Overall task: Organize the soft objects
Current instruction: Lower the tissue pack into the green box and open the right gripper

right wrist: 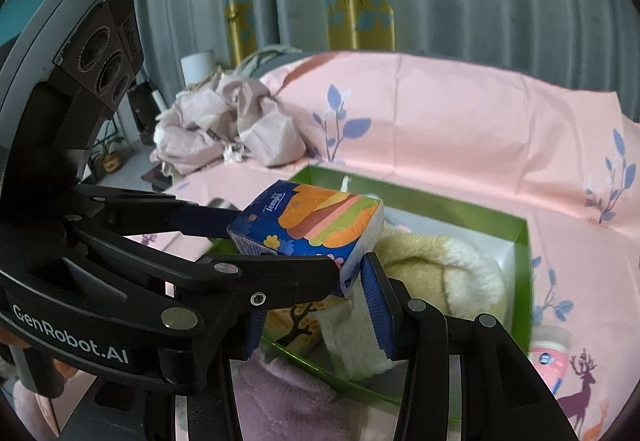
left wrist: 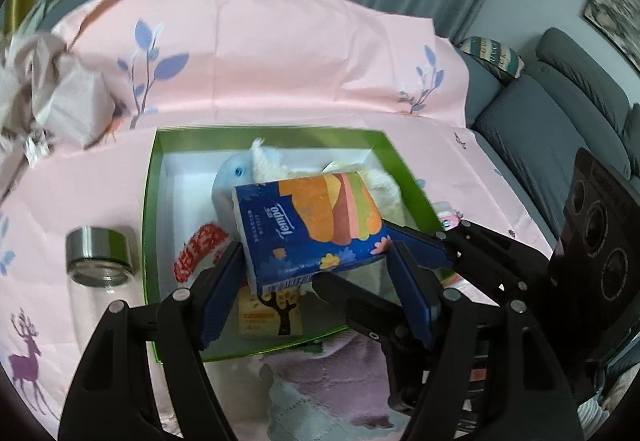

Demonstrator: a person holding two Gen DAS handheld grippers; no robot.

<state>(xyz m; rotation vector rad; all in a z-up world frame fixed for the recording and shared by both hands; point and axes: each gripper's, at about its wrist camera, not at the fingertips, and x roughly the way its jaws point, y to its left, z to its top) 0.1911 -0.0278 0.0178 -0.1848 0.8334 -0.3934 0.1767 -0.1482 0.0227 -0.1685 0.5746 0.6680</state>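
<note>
A blue and orange Tempo tissue pack (left wrist: pixel 316 225) (right wrist: pixel 316 229) hangs tilted above a green box (left wrist: pixel 150 201) (right wrist: pixel 524 281). My left gripper (left wrist: pixel 314 253) (right wrist: pixel 286 247) is shut on the pack, with a blue pad at each end. My right gripper (left wrist: pixel 352 255) (right wrist: pixel 312 293) comes in from the right and pinches the pack's lower right corner. Its fingers cross with the left gripper's right finger. Inside the box lie a cream plush (left wrist: pixel 272 161) (right wrist: pixel 448 269), a pale blue plush (left wrist: pixel 228 177), an orange tissue pack (left wrist: pixel 268 313) (right wrist: pixel 296 321) and a red-printed packet (left wrist: pixel 200 249).
The box sits on a pink printed sheet (left wrist: pixel 280 61). A purple towel (left wrist: pixel 320 381) (right wrist: pixel 280 389) lies against its near rim. A glass bottle with a steel cap (left wrist: pixel 100 253) lies left of it, and a pink packet (right wrist: pixel 552 353) to its right. Crumpled cloth (right wrist: pixel 224 125) is far left, a grey sofa (left wrist: pixel 540 113) right.
</note>
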